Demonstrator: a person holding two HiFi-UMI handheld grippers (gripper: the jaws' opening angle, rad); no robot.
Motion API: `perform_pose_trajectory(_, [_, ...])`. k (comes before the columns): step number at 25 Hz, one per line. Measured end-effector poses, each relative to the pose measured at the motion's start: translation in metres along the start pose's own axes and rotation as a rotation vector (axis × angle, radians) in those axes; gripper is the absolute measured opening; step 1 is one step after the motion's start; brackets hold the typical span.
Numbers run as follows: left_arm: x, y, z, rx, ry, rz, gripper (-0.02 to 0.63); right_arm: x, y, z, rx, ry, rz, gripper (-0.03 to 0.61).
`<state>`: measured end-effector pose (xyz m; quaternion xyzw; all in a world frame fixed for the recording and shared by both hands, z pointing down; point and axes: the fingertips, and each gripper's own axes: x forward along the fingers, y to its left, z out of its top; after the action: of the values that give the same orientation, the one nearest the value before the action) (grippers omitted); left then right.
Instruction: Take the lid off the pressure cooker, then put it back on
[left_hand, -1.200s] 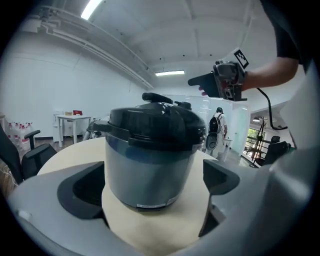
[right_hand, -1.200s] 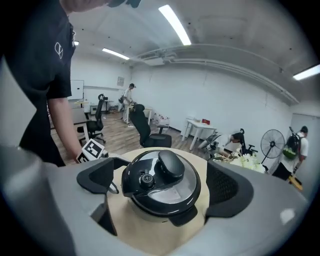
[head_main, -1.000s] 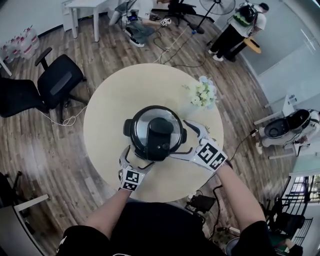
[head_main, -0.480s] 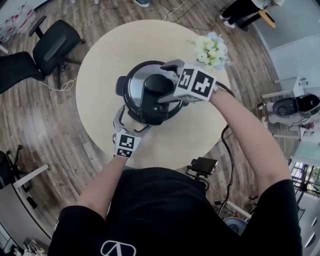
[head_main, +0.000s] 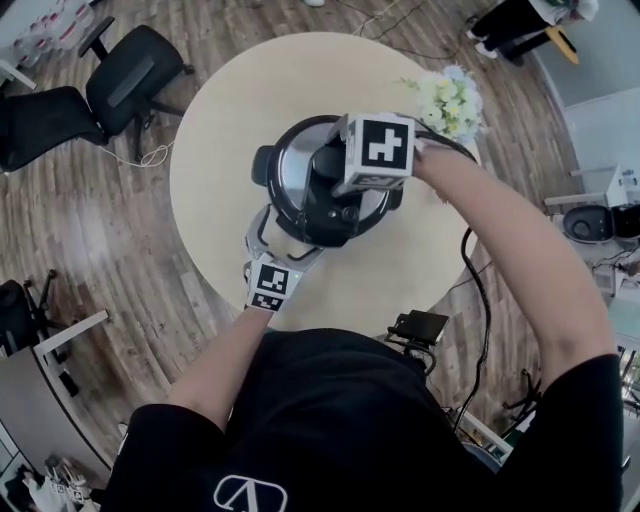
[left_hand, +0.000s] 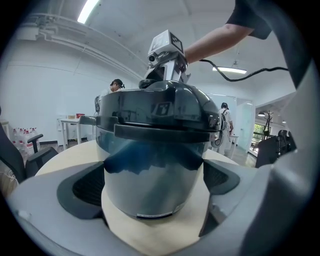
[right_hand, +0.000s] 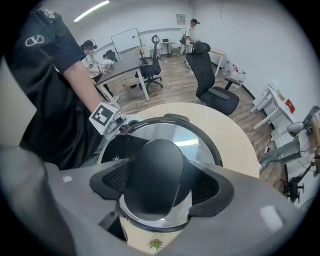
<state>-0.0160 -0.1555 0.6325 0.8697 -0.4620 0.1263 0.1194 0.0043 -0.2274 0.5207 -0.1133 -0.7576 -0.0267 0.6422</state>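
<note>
A steel pressure cooker (head_main: 292, 180) with a black lid handle (head_main: 330, 212) stands on a round beige table (head_main: 215, 150). My right gripper (head_main: 338, 178) points steeply down over the lid (right_hand: 197, 136). Its jaws are closing, and the handle (right_hand: 155, 175) sits between them with both pads looking to touch its sides. My left gripper (head_main: 285, 242) lies low at the cooker's near side, open. The cooker's wall (left_hand: 155, 170) fills the space between its fingers (left_hand: 85, 185). The right gripper's marker cube (left_hand: 165, 45) shows above the lid in the left gripper view.
A bunch of pale flowers (head_main: 452, 100) stands on the table just right of the cooker. A black cable (head_main: 478, 280) runs off the table's right edge. Black office chairs (head_main: 135, 65) stand at the far left, and people move about farther back.
My right gripper swung from the cooker's right side up over the lid, turned to point down, and its jaws narrowed onto the handle. The left gripper stayed at the cooker's near side.
</note>
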Motion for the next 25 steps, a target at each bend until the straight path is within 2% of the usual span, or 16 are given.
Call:
perform_pose_trajectory(4, [-0.001,0.001,-0.002,0.001,0.002,0.003,0.592,0.001,0.0,0.003,0.063,-0.023,-0.024,0.318])
perform_pose_trajectory(7, [-0.001,0.0,-0.002,-0.001,0.004,0.001,0.592,-0.002,0.0,0.016,0.127,-0.092,-0.043,0.302])
perform_pose_trajectory(10, [-0.001,0.001,-0.002,0.001,0.01,0.002,0.592,-0.002,-0.006,0.019,0.219,-0.097,-0.084,0.286])
perform_pose_trajectory(14, [-0.004,0.0,-0.004,0.02,0.032,-0.032,0.592,0.001,-0.005,0.015,0.34,-0.053,-0.119,0.285])
perform_pose_trajectory(19, [-0.017,-0.002,-0.004,0.085,0.061,-0.104,0.591,0.001,0.005,0.014,0.498,-0.065,-0.144,0.285])
perform_pose_trajectory(25, [-0.024,-0.007,-0.011,0.086,0.072,-0.137,0.589,0.002,0.009,0.011,0.741,-0.061,-0.197,0.287])
